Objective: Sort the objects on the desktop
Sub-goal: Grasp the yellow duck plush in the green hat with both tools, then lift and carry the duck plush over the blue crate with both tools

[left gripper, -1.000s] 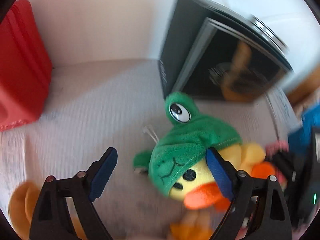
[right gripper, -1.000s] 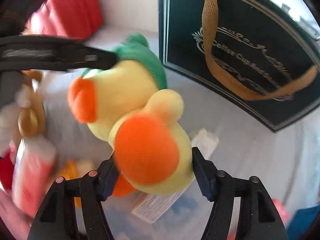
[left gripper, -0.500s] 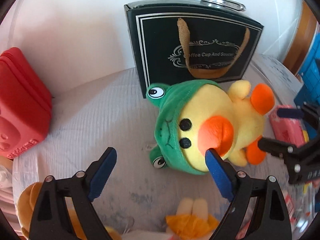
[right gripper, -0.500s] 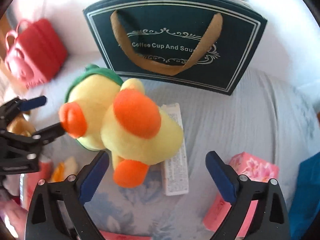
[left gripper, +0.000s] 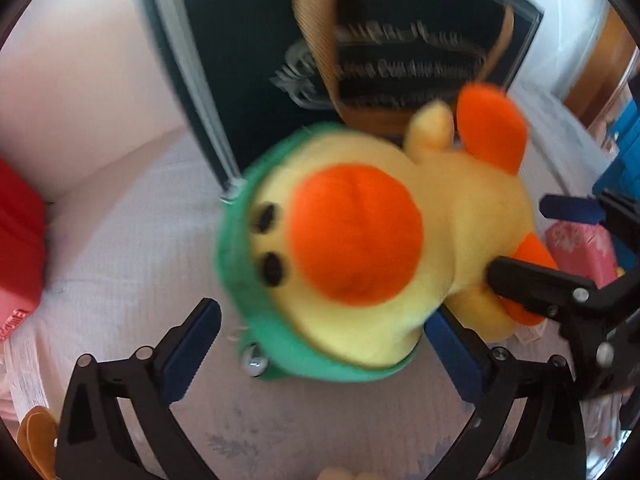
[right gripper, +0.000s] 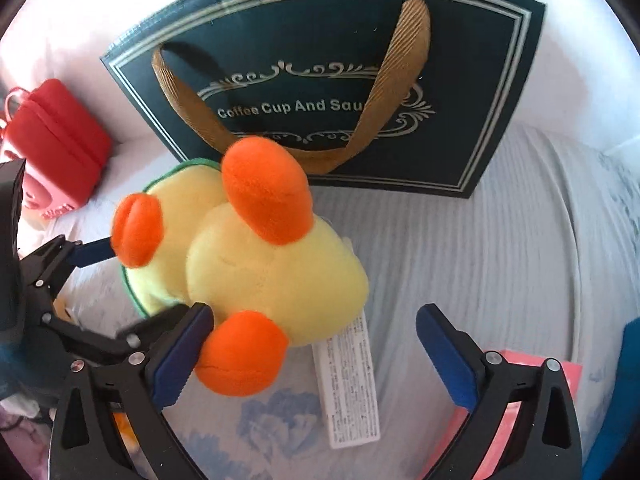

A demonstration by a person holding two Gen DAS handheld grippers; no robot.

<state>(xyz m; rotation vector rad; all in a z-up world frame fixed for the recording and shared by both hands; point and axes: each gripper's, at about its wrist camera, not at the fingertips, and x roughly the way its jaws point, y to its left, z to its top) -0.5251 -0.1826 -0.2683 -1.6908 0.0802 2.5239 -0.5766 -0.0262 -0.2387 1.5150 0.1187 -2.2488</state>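
A yellow plush duck with an orange beak and a green frog hood lies between the wide-open fingers of my left gripper. In the right wrist view the duck shows from behind, with its white tag on the cloth. My right gripper is open, and its left finger touches the duck's orange foot. I cannot tell whether the duck rests on the cloth or is lifted.
A dark gift bag with gold handles stands right behind the duck. A red case sits at the left by the wall. A pink box lies at the right, with blue items beyond it. The surface is grey-white cloth.
The left gripper has moved in on the duck, whose head now sits between its fingers. The right gripper stays open and has closed in beside the duck's foot.
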